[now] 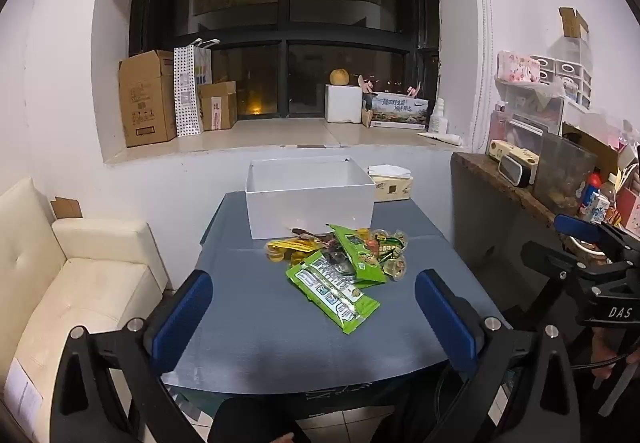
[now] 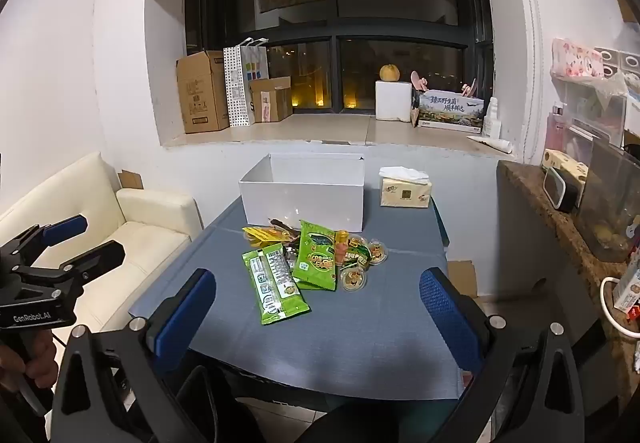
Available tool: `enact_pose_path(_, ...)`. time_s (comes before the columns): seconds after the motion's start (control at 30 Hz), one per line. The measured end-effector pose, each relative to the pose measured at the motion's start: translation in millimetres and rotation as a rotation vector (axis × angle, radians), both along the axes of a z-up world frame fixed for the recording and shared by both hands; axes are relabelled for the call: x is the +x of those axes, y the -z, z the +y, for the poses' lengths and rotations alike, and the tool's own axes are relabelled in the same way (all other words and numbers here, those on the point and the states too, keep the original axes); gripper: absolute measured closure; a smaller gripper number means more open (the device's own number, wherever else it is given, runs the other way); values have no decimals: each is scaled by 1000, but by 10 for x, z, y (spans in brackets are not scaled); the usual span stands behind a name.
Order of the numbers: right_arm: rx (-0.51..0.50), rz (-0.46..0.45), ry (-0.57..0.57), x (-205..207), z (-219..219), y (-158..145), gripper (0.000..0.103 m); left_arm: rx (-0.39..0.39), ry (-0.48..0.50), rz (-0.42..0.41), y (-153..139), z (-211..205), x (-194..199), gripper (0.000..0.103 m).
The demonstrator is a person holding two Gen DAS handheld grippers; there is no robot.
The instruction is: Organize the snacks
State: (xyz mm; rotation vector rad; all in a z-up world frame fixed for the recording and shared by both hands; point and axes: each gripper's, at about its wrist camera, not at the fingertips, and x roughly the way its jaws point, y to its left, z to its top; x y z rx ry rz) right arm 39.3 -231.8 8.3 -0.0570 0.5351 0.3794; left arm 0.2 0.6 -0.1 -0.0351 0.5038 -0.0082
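Green packets [image 2: 276,285] overlapping half-hidden snacks [image 2: 280,237]

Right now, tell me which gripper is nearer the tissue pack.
Right. The right gripper hovers over the table's near edge, on the tissue pack side; the left gripper hangs farther left.

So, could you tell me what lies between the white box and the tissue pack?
Only bare blue tabletop separates white box and tissue pack, seen in the right wrist view.

A tissue pack [image 2: 406,192] is sitting on the counter [image 2: 360,323]. Cardboard boxes [image 2: 202,91] are standing on the windowsill [image 2: 340,131]. A cream sofa [image 1: 80,283] is standing beside the counter.
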Motion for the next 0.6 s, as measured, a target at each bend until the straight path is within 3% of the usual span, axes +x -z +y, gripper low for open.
enact_pose_path(0.37,7,-16,0,-25,-17,-12,0,-11,1,21,46,32,89,0)
enact_pose_path(0.6,5,-17,-2,-32,-13,0,0,-6,6,-7,20,4,-1,0)
